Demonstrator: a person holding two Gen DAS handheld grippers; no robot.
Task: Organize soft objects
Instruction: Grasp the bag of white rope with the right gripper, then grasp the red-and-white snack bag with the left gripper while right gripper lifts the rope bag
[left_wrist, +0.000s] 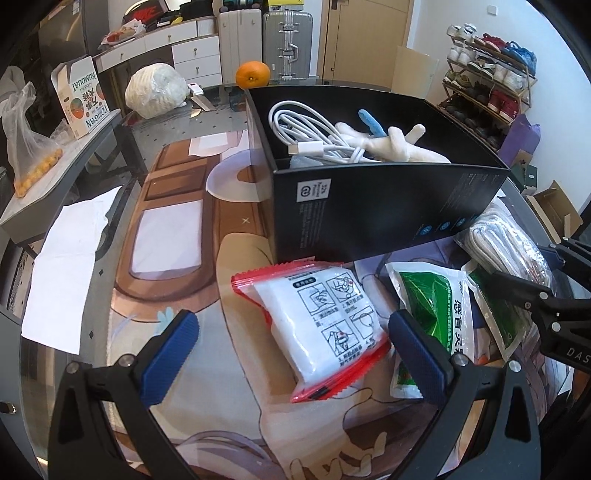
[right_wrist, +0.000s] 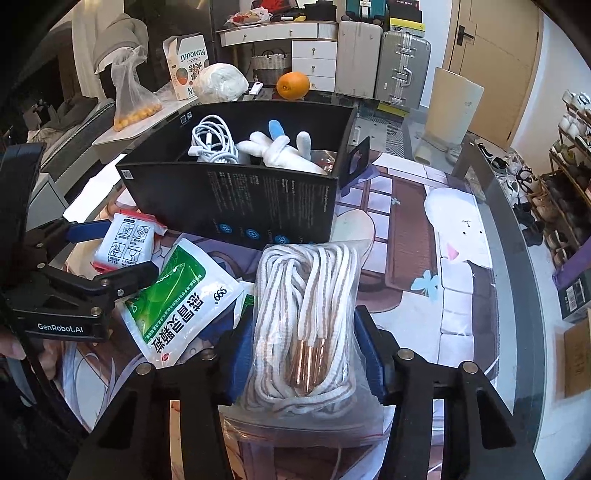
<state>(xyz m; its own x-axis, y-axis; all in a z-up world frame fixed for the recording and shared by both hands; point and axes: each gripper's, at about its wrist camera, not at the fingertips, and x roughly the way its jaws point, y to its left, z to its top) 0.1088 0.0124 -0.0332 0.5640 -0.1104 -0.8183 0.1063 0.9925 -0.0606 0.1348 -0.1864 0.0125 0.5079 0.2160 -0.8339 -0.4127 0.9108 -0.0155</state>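
A black box (left_wrist: 369, 218) (right_wrist: 236, 199) holds a white cable (left_wrist: 310, 133) (right_wrist: 214, 142) and a white plush toy (left_wrist: 399, 142) (right_wrist: 284, 151). My left gripper (left_wrist: 291, 354) is open around a red-edged white packet (left_wrist: 325, 325) (right_wrist: 123, 242) lying on the mat. A green and white pouch (left_wrist: 436, 306) (right_wrist: 181, 295) lies beside it. My right gripper (right_wrist: 306, 354) is shut on a clear bag of striped rope (right_wrist: 306, 314) (left_wrist: 506, 251), its blue pads (right_wrist: 242, 356) pressing the bag's sides.
An orange (left_wrist: 253, 74) (right_wrist: 293, 85) and a white bagged bundle (left_wrist: 155, 90) (right_wrist: 220, 82) sit behind the box. A kumquat carton (left_wrist: 79, 98) and a bag of kumquats (left_wrist: 29, 147) stand on a side table at left. Papers (left_wrist: 70, 266) lie on the mat.
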